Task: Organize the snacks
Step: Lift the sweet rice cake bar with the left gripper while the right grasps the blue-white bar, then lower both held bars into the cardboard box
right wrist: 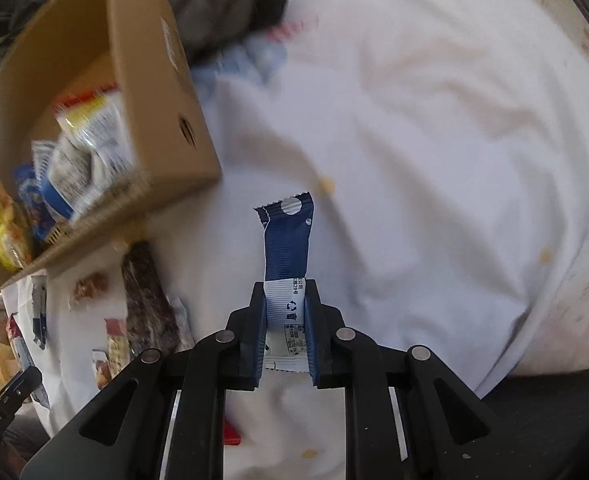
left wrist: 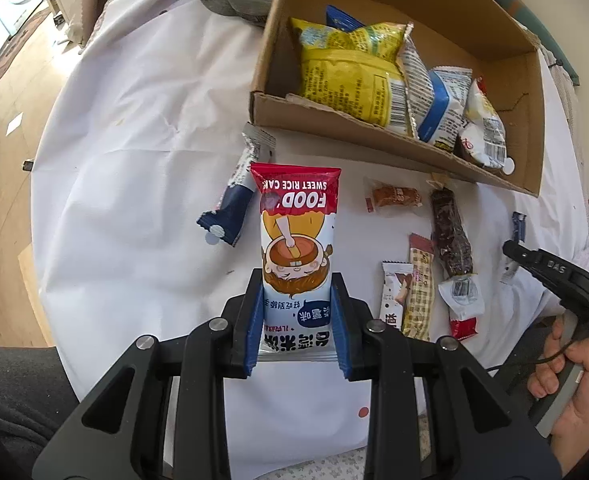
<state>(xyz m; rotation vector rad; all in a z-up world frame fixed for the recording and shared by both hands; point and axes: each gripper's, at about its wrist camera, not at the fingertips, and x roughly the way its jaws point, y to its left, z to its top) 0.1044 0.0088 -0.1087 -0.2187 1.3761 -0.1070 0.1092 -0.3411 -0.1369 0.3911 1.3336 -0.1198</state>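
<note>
Left gripper (left wrist: 296,300) pinched on a red-and-white cartoon-printed rice cake packet (left wrist: 294,240), just short of the open brown cardboard box (left wrist: 406,148). Right gripper (right wrist: 285,316) clamped on a navy-and-white slim sachet (right wrist: 288,256), right of that box (right wrist: 150,92): seen only through the right wrist.

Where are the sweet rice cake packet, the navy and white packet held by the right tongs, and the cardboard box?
sweet rice cake packet (left wrist: 296,240), left wrist view, cartoon print at mid-body.
navy and white packet (right wrist: 288,252), right wrist view, navy upper half.
cardboard box (left wrist: 334,120), left wrist view, near wall.
</note>
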